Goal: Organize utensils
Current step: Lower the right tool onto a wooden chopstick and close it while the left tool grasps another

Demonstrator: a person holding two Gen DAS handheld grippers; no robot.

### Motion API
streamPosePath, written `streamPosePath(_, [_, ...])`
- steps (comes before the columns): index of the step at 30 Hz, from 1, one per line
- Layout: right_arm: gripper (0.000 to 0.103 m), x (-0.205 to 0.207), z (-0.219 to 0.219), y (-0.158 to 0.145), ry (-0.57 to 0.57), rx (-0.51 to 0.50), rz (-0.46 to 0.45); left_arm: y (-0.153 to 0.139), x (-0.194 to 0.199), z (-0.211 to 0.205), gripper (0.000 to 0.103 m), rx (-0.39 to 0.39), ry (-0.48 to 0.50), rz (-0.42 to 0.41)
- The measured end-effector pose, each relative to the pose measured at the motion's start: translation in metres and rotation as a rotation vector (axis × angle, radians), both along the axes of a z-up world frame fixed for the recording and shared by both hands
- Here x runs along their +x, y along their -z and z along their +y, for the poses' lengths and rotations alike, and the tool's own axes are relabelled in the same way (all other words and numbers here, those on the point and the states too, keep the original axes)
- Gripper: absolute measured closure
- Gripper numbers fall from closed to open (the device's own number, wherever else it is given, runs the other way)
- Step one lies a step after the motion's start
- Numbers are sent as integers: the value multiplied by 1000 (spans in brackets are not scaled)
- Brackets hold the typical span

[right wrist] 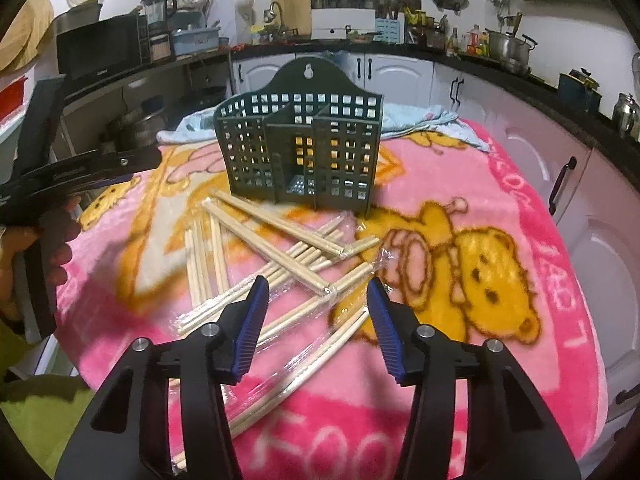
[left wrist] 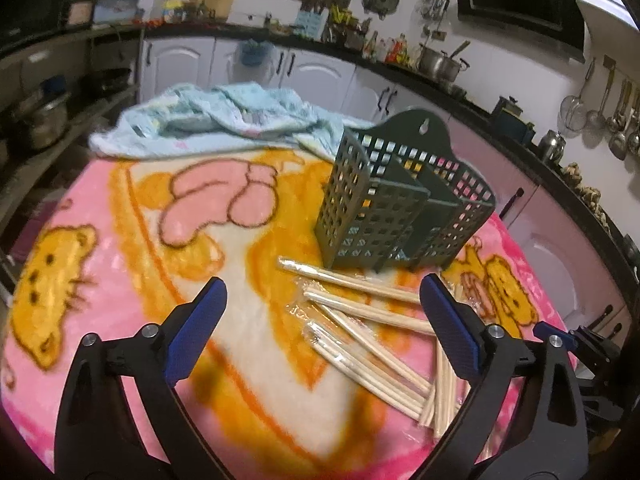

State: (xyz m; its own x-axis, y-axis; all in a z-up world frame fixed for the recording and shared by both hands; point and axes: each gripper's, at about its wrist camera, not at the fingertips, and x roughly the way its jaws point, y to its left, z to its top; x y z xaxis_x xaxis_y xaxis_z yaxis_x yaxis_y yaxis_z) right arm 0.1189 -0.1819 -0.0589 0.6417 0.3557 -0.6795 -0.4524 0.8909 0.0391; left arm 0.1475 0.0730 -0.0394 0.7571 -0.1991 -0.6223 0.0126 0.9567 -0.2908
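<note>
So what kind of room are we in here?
Most likely a home kitchen: a steel pot sits on the dark counter above white cabinets, and ladles hang on the wall. The work surface itself is covered with a pink cartoon blanket.

Not much is reading cleanly here. The pink blanket [right wrist: 460,168] is showing big white letters [right wrist: 320,444] along its near border, something like "FOO" or "GOO", but the gripper arms are cutting the word off. More white lettering [right wrist: 560,264] is running down the right-hand border, sideways and stretched; I'm making out shapes but no sure word. The black microwave [right wrist: 100,48] is carrying a small badge, too tiny to read.
</note>
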Motion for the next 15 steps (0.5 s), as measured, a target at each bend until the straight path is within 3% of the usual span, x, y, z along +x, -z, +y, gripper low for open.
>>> streamPosePath(9, [62,19,4,16,-38,-14,49,33,44,17,40,-94,23,105])
streamPosePath(15, [69,29,2,31,-56,-19,95,49,66,27,46,-197,40,173])
